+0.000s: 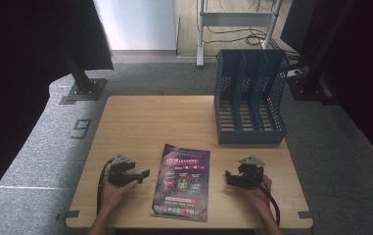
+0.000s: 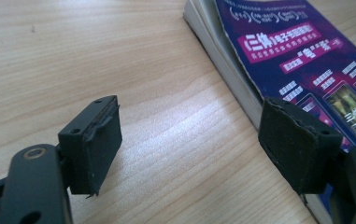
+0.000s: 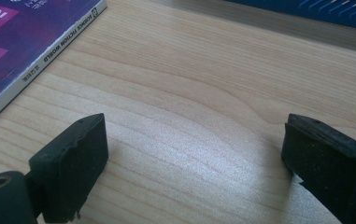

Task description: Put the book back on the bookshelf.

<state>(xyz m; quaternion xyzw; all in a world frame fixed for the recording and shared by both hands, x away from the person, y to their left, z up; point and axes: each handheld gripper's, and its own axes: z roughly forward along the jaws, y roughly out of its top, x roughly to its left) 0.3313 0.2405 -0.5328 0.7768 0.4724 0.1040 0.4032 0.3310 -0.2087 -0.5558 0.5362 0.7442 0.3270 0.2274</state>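
right now both pairs of jaws are standing wide apart and gripping nothing: the left gripper (image 1: 134, 175) is hovering just off the magazine's (image 1: 183, 180) left edge, with one pad (image 2: 298, 145) sitting over the cover near that edge and the other pad (image 2: 94, 144) hanging above bare wood, while the right gripper (image 1: 234, 178) is waiting near the magazine's right edge, its pads (image 3: 73, 165) empty over the table (image 1: 140, 117). judging from this, the step in hand is taking hold of the magazine, which is lying flat on the near middle of the table. doing it well is likely meaning sliding one left jaw under the page edge while the right gripper is steadying the spine side, so the thin cover is not buckling. beyond the magazine, up and to its right, the blue file rack (image 1: 250, 95) is standing upright with its slots empty.
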